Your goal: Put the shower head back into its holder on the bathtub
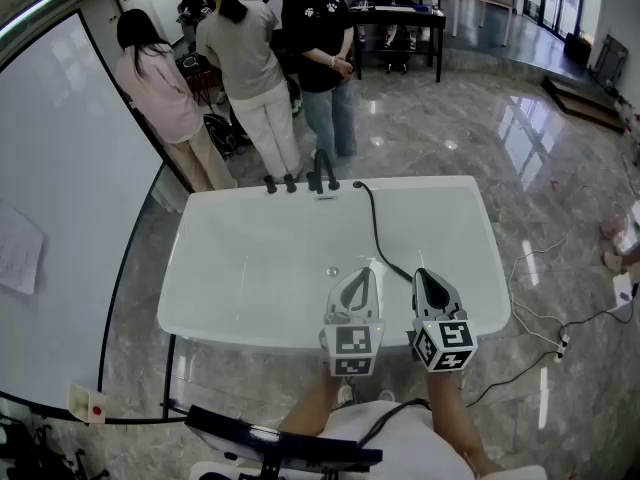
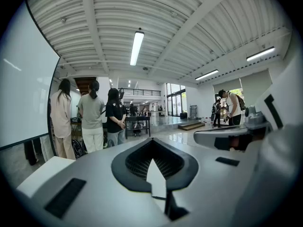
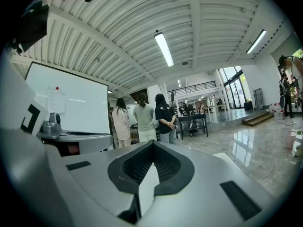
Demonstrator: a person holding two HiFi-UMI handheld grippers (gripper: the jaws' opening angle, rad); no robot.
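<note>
A white bathtub (image 1: 250, 218) lies below me. Black tap fittings (image 1: 300, 181) and a taller upright piece (image 1: 321, 171), which could be the holder, stand on its far rim. A black hose (image 1: 376, 233) runs from that rim down into the tub toward my grippers; I cannot make out the shower head. My left gripper (image 1: 362, 272) and right gripper (image 1: 420, 274) hover side by side over the near part of the tub, both shut and holding nothing. In the left gripper view the jaws (image 2: 152, 145) meet at their tips, as they do in the right gripper view (image 3: 152, 148).
Three people (image 1: 270, 58) stand just beyond the tub's far rim. A whiteboard (image 1: 60, 218) on a stand runs along the left. White cables (image 1: 545, 323) trail on the marble floor to the right. A black table (image 1: 400, 28) stands farther back.
</note>
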